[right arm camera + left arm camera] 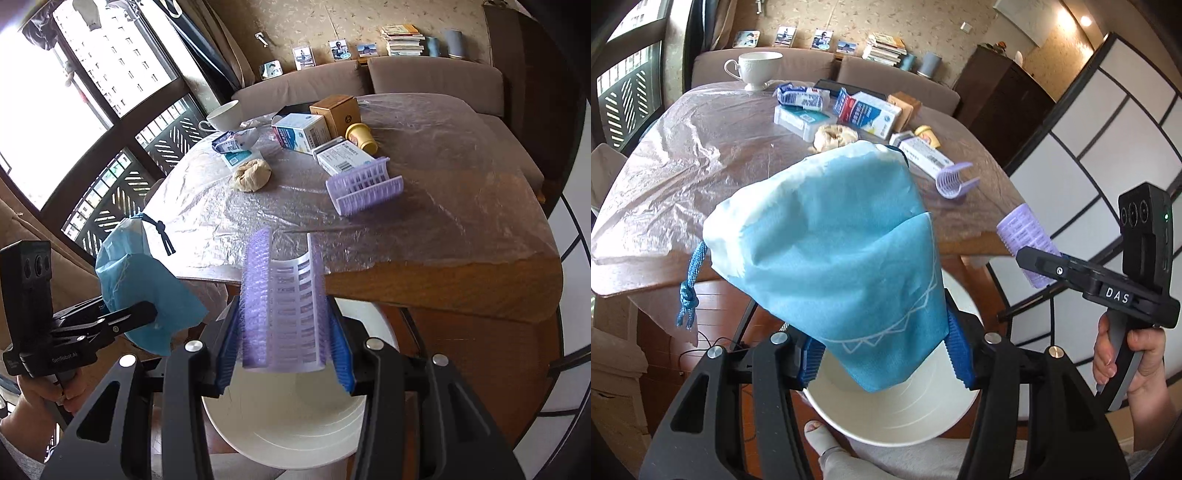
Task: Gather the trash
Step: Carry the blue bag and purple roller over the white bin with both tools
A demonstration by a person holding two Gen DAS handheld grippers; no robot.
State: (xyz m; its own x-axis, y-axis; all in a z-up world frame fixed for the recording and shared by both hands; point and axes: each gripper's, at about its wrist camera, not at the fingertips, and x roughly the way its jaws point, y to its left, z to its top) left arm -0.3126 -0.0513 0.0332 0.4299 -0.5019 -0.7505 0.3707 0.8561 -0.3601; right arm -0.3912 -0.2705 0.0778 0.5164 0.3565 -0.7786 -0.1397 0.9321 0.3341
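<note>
Left gripper (886, 354) pinches a blue drawstring bag (827, 258) between its pads, above the white bin (886, 421). Right gripper (284, 350) clamps a purple hair roller (284, 302) — also over the bin, off the table (443, 221) edge.

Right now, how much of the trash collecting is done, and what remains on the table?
Nothing shows inside the white bin yet. In hand: the left gripper grips a blue drawstring bag, the right gripper a purple hair roller piece, both above the bin. Left on the table: another roller piece, cartons, a yellow cup, a crumpled wad.
</note>
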